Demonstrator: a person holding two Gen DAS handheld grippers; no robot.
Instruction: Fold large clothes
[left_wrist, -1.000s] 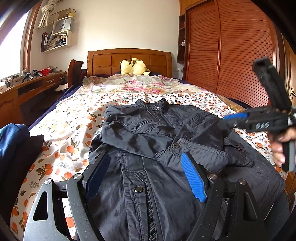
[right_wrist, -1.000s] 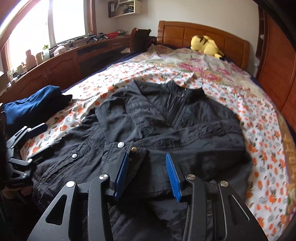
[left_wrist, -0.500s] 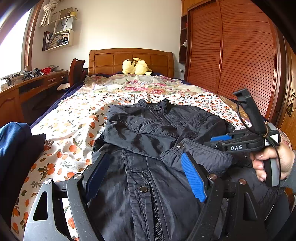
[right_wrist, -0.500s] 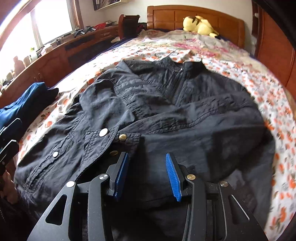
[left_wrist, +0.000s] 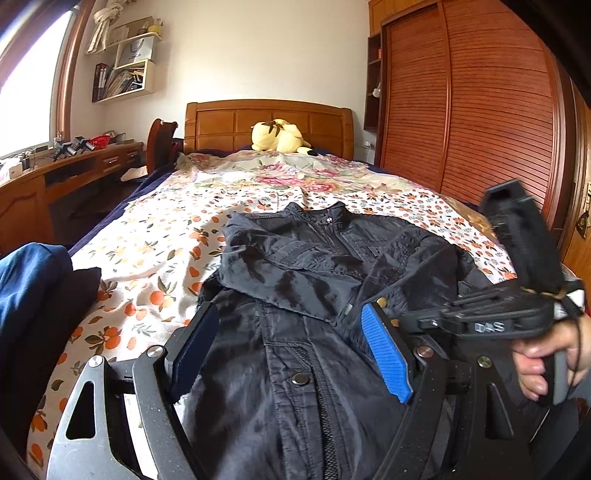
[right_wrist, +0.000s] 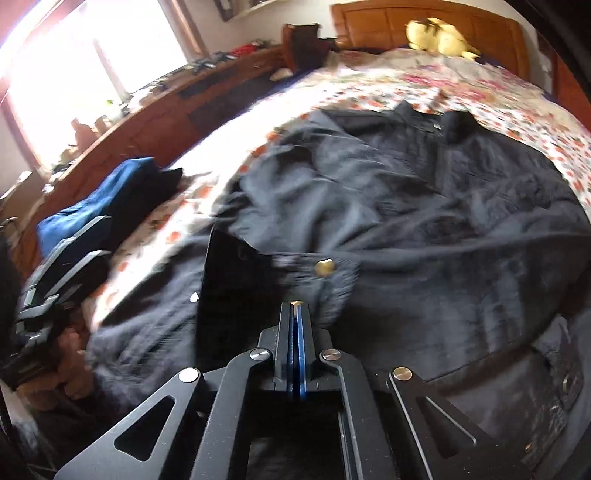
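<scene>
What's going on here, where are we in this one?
A person with a gripper in each hand is folding a black jacket spread on a floral bedspread. One sleeve already lies folded across the chest. The right gripper has its jaws shut near the brass snap on a cuff; whether it pinches fabric cannot be told. The left gripper hangs open over the jacket's front, holding nothing. Folded blue clothes sit beside it.

Both wrist views low over jacket (left_wrist: 317, 332)

Jacket (left_wrist: 317, 280) on bed (left_wrist: 155, 236), toy (left_wrist: 279, 134) behind
</scene>
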